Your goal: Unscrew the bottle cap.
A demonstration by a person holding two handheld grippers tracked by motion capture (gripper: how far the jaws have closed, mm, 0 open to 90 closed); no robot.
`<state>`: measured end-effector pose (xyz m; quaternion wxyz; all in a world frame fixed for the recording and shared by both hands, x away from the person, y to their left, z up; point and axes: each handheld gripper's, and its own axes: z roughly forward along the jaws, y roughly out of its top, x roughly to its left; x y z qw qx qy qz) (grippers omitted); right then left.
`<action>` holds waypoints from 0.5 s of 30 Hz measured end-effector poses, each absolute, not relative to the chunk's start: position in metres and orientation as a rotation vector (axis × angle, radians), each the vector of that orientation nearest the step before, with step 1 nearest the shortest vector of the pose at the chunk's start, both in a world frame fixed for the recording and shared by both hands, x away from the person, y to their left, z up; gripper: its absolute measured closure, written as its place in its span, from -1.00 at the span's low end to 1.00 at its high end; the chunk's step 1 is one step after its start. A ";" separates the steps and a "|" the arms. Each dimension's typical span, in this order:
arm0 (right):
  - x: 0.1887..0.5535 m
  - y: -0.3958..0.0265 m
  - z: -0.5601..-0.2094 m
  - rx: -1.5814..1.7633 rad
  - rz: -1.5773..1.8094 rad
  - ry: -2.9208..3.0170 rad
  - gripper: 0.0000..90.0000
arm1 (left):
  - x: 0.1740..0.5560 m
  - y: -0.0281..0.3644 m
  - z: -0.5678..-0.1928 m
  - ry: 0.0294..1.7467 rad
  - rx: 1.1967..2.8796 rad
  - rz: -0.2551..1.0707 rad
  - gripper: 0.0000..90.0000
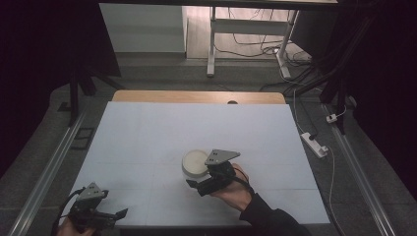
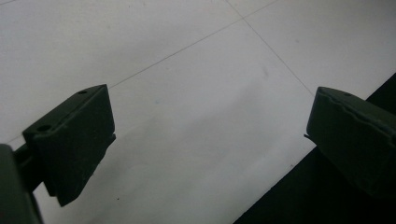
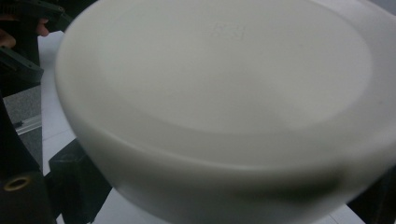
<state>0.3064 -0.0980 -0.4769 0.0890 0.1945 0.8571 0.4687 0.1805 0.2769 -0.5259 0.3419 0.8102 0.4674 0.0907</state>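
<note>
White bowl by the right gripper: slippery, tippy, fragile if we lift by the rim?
The white bowl looks rigid with a smooth, glossy-looking wall, so the right hand-held gripper may slip on it. Its wide, low shape suggests it slides rather than tips. It could be ceramic, hence possibly chip-prone; the material is uncertain.

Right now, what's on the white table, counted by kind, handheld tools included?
White round bowl: 1
Black two-jaw tools: 2, the left tool and the right tool
Total: 3
</note>
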 end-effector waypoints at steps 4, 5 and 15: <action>0.306 -0.099 -0.477 0.578 1.396 2.547 -0.86 | 0.181 0.276 -0.526 1.209 2.107 0.204 -0.95; 0.306 -0.099 -0.477 0.575 1.397 2.549 -0.86 | 0.181 0.276 -0.526 1.203 2.106 0.196 -0.95; 0.305 -0.101 -0.476 0.570 1.407 2.546 -0.86 | 0.184 0.273 -0.517 1.131 2.060 0.212 -1.00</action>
